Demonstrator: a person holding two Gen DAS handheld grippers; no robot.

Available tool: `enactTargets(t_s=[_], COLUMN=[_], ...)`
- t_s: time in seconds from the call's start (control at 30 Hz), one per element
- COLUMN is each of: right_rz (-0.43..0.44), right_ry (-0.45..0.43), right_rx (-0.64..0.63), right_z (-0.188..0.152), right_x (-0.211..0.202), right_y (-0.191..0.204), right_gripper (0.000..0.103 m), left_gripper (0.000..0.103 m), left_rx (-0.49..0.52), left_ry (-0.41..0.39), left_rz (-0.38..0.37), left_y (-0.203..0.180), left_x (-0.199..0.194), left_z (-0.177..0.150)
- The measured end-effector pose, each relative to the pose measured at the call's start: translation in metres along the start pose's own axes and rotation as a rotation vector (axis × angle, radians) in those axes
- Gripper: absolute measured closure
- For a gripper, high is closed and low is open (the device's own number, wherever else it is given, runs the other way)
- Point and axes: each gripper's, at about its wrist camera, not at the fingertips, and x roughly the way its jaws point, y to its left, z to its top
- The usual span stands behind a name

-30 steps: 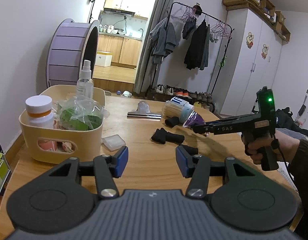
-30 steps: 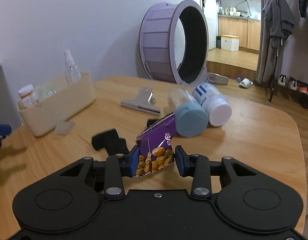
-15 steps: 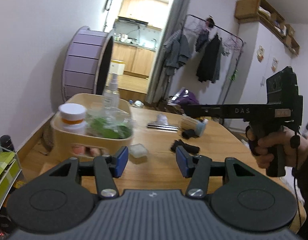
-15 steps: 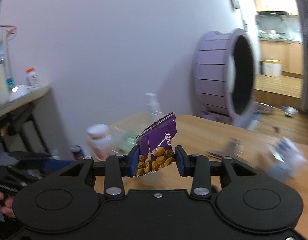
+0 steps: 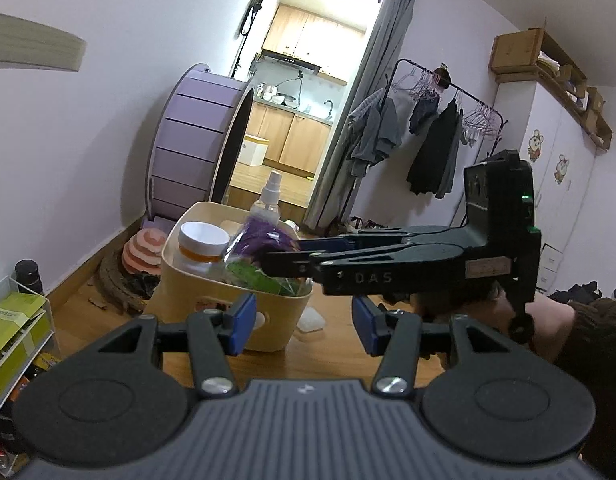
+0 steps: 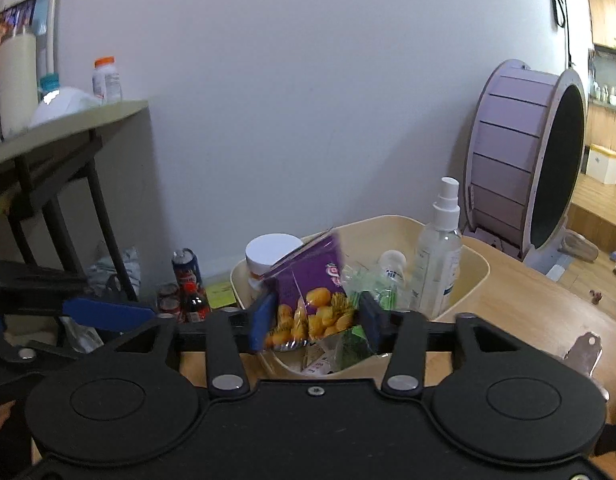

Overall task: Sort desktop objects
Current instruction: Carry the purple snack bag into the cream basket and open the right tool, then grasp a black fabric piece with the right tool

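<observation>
STEP: release over bin | RIGHT: your right tongs [image 6: 313,322] are opening, purple snack bag [image 6: 308,296] between the jaws above the cream bin [image 6: 473,276] | LEFT: your left tongs [image 5: 302,322] spread, empty | DONE: bottles, green packet binned | LEFT: small clear box [image 5: 311,319] on table [image 5: 327,360].

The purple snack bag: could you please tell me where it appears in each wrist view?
Left wrist view: the purple snack bag shows left of centre, above the cream basket, at the right gripper tips.
Right wrist view: it sits low at centre, between that gripper's opening jaws, over the basket.
Shared landmark: the spray bottle standing in the basket.
</observation>
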Motion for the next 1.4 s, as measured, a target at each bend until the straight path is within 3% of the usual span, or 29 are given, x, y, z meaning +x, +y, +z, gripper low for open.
enactTargets(t_s=[0.13, 0.37, 0.67, 0.87, 1.17, 1.3, 1.4], right_rz=[-0.008, -0.1, -0.248, -0.266, -0.228, -0.228, -0.246], right_ry=[-0.016, -0.046, -0.004, 0.083, 0.127, 0.155, 0.15], right_rx=[0.015, 0.077, 0.181, 0.2, 0.205, 0.15, 0.136], right_z=[-0.004, -0.015, -0.064, -0.105, -0.121, -0.125, -0.124], right_x=[-0.016, -0.06, -0.122, -0.124, -0.108, -0.098, -0.098], right_y=[-0.004, -0.028, -0.062, -0.073, -0.08, -0.075, -0.073], right_gripper=[0.049, 0.049, 0.046, 0.046, 0.047, 0.061, 0.077], left_gripper=[0.05, 0.049, 0.047, 0.047, 0.046, 0.046, 0.046], left_rx=[0.002, 0.009, 0.05, 0.092, 0.112, 0.121, 0.12], left_ry=[-0.001, 0.019, 0.053, 0.083, 0.115, 0.125, 0.129], left_rz=[0.009, 0.005, -0.031, -0.044, -0.046, -0.053, -0.053], left_y=[0.002, -0.003, -0.021, -0.034, -0.042, -0.044, -0.044], left_x=[-0.001, 0.003, 0.019, 0.032, 0.043, 0.044, 0.045], left_z=[0.001, -0.001, -0.006, -0.011, -0.016, -0.017, -0.018])
